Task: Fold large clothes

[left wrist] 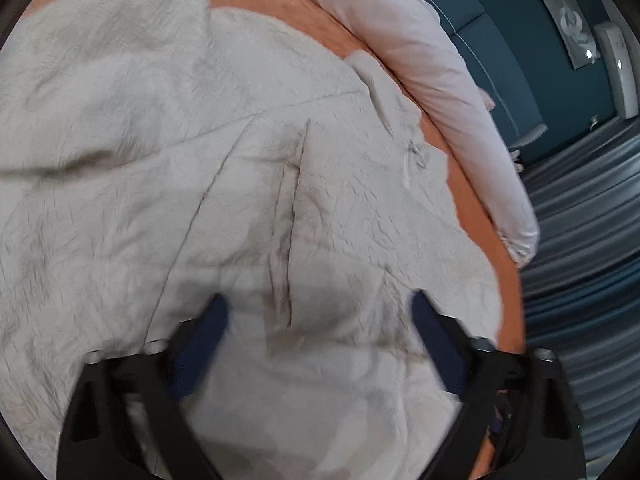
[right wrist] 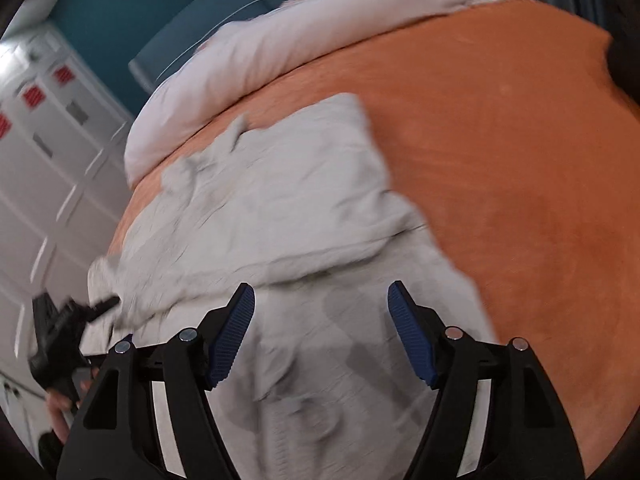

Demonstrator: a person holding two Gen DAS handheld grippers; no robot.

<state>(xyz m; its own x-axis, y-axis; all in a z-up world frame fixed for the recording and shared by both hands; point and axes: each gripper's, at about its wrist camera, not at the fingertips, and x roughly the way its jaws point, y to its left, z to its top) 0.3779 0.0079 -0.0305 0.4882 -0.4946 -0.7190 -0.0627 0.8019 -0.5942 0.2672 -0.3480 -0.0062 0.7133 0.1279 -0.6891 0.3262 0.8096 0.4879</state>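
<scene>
A large pale grey crinkled jacket point(left wrist: 248, 184) lies spread on an orange bedspread point(left wrist: 476, 200), with a seam, a pocket slit and a zip pull showing. My left gripper point(left wrist: 320, 314) hovers just over it, its blue-padded jaws wide apart and nothing pinched between them. In the right wrist view the jacket point(right wrist: 288, 200) lies partly folded over itself. My right gripper point(right wrist: 320, 292) stands open above the garment's near part, with cloth below the pads but not clamped. The left gripper point(right wrist: 72, 328) shows at the jacket's left edge, held by a hand point(right wrist: 60, 408).
A rolled pinkish-white duvet point(right wrist: 248, 60) runs along the far side of the bed, against a dark blue headboard point(left wrist: 492, 60). White wardrobe doors point(right wrist: 52, 168) with red stickers stand to the left. Grey-blue curtains point(left wrist: 580, 240) hang past the bed's edge. Bare orange bedspread point(right wrist: 520, 180) stretches right.
</scene>
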